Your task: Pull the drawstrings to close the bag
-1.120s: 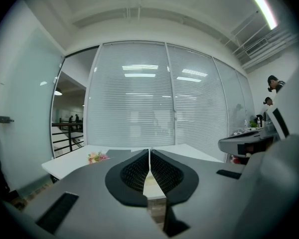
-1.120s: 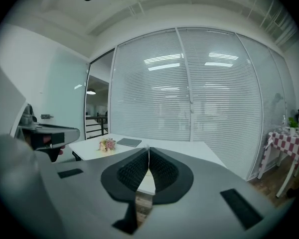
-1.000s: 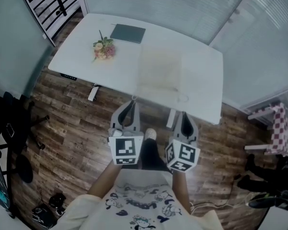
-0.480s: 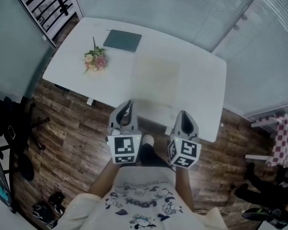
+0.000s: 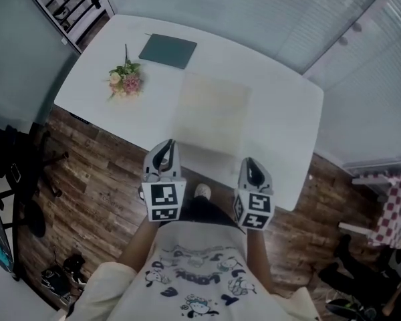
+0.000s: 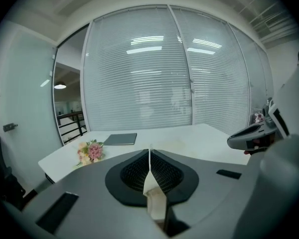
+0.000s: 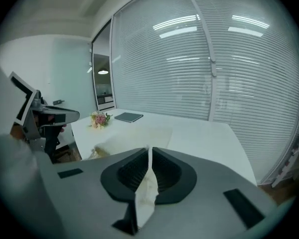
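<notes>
A flat cream drawstring bag (image 5: 210,109) lies on the white table (image 5: 281,112), with its near end at the front edge. Its strings are too faint to make out. My left gripper (image 5: 167,142) hovers at the table's front edge, by the bag's near left corner, jaws shut. My right gripper (image 5: 249,160) sits by the near right corner, also shut. In the left gripper view the closed tips (image 6: 149,151) point over the table toward the bag (image 6: 172,145). The right gripper view shows closed tips (image 7: 149,148) with the bag (image 7: 139,133) beyond. Neither gripper visibly holds anything.
A small pink bouquet (image 5: 123,80) and a dark notebook (image 5: 168,50) lie at the table's far left. Window blinds stand behind the table. Wood floor runs under the near edge, with a chair at the left and a checked cloth (image 5: 391,209) at the right.
Both grippers, still shut, have sunk a little and moved along the table's near edge. The head view has swung, so the table now sits more centrally.
</notes>
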